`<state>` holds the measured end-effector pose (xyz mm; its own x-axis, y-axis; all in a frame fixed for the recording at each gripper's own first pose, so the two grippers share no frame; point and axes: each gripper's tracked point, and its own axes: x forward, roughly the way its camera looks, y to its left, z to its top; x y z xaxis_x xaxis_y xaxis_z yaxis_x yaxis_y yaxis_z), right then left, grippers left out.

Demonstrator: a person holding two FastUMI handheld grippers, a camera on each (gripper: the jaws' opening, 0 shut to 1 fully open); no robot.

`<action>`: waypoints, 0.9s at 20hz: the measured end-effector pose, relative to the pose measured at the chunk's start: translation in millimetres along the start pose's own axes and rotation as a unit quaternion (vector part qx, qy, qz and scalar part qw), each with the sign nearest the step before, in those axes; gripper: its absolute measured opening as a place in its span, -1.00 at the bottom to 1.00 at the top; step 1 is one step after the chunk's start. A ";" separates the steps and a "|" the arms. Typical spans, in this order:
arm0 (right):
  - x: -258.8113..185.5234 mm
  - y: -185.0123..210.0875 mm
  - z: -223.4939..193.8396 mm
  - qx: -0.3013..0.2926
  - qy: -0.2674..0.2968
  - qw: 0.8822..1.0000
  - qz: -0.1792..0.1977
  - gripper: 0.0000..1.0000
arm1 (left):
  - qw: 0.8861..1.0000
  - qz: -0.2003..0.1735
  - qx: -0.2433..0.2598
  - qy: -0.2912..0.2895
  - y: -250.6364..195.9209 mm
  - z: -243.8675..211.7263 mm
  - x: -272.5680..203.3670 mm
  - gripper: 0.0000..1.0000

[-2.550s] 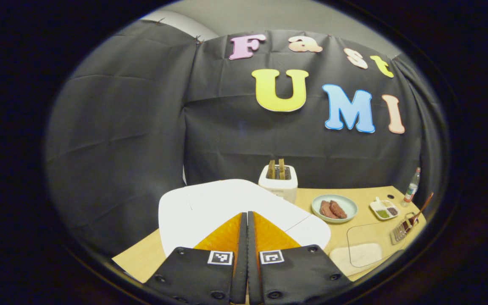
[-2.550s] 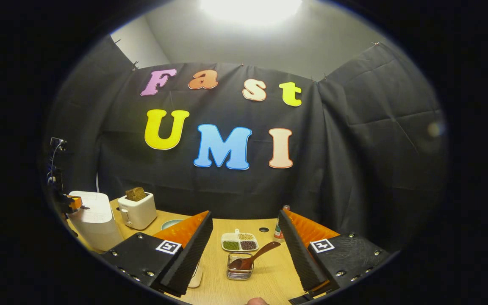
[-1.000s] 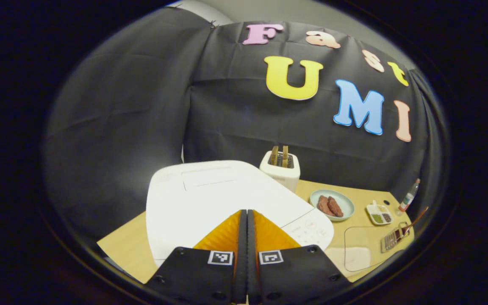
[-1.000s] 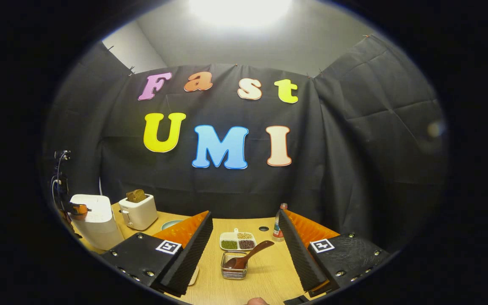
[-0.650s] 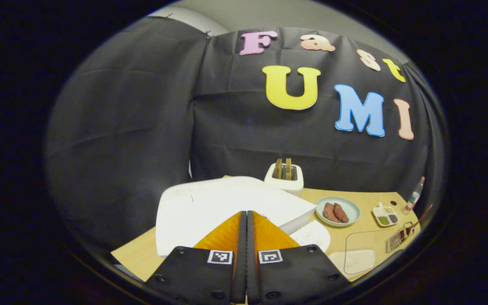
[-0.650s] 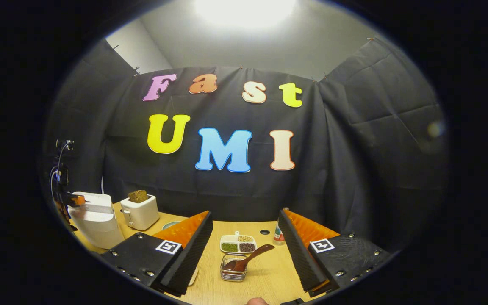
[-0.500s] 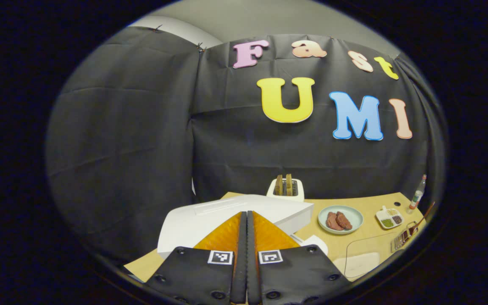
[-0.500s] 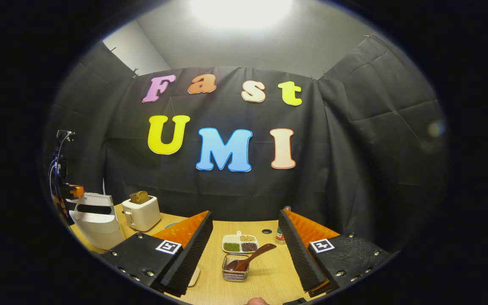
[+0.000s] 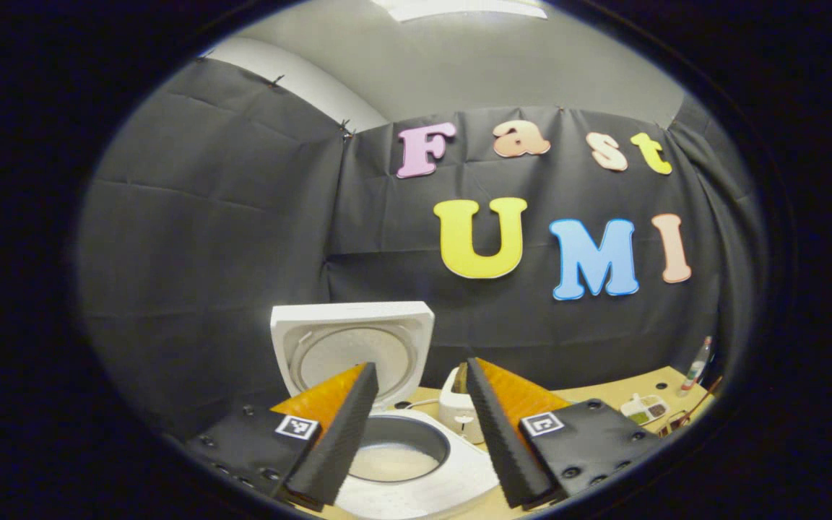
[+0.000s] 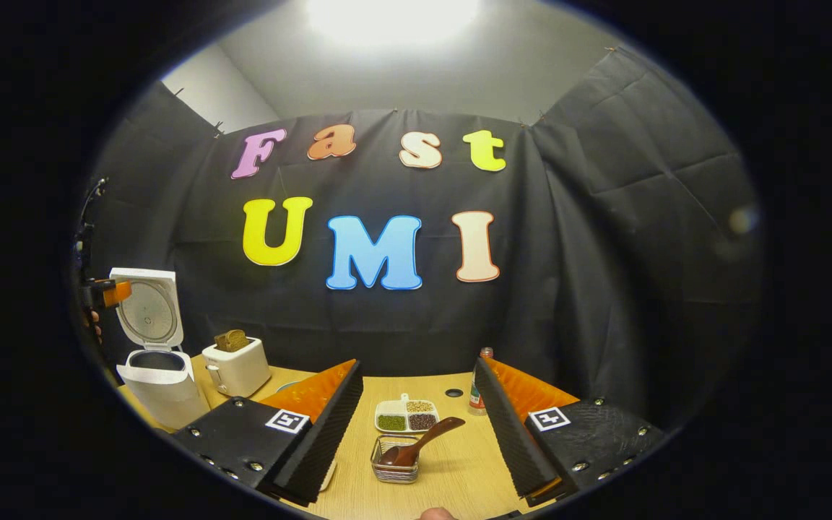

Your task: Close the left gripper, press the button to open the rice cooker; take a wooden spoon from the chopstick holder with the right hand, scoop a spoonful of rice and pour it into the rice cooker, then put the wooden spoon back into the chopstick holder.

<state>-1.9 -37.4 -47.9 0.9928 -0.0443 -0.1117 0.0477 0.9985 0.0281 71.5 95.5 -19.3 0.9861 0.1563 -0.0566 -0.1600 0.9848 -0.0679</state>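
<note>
Wooden spoon (image 10: 416, 445) in chopstick holder (image 10: 395, 468): likely light, stiff, best pinched mid-handle. Right gripper (image 10: 416, 425) spread apart, empty, near it. Left gripper (image 9: 416, 426) likewise apart over open rice cooker (image 9: 416, 462), far left.

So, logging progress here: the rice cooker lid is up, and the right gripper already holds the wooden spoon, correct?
Not quite. The rice cooker lid is up, but the right gripper is open and holds nothing; the right gripper view shows the wooden spoon resting in the chopstick holder on the table.
</note>
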 end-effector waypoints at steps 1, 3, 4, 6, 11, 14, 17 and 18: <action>3.9 -2.0 -2.8 0.003 0.003 1.000 -0.001 0.90 | 1.000 -0.006 -0.003 -0.009 -7.0 6.8 -7.0 0.92; 15.1 -7.3 -9.1 0.010 0.011 1.000 -0.003 0.90 | 1.000 -0.010 -0.003 -0.028 -12.3 21.6 -20.7 0.79; 21.6 -9.3 -11.9 0.012 0.015 1.000 -0.004 0.90 | 0.999 -0.013 0.000 -0.036 -16.0 28.2 -27.0 0.84; 34.2 -14.0 -18.1 0.016 0.019 1.000 -0.005 0.90 | 0.999 -0.021 0.005 -0.047 -25.4 37.2 -42.7 0.93; 69.0 -21.6 -44.8 0.022 0.046 0.999 -0.004 0.91 | 0.996 -0.010 0.036 -0.082 -25.3 60.9 -70.3 0.86; 88.4 -23.1 -65.2 0.031 0.067 0.997 -0.004 0.91 | 0.995 0.001 0.040 -0.090 -19.9 67.7 -83.8 0.85; 104.8 -24.0 -92.9 0.043 0.096 0.994 -0.005 0.91 | 0.996 0.020 0.046 -0.077 -6.7 60.2 -88.3 0.86; 109.5 -24.4 -102.2 0.045 0.107 0.993 -0.007 0.91 | 0.996 0.027 0.045 -0.072 -3.3 58.2 -90.8 0.93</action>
<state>94.4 -63.3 -162.3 0.9462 -0.0408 -0.3210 0.0811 0.9902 0.1134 -14.9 82.5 44.0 0.9732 0.2129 0.0870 -0.2154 0.9763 0.0206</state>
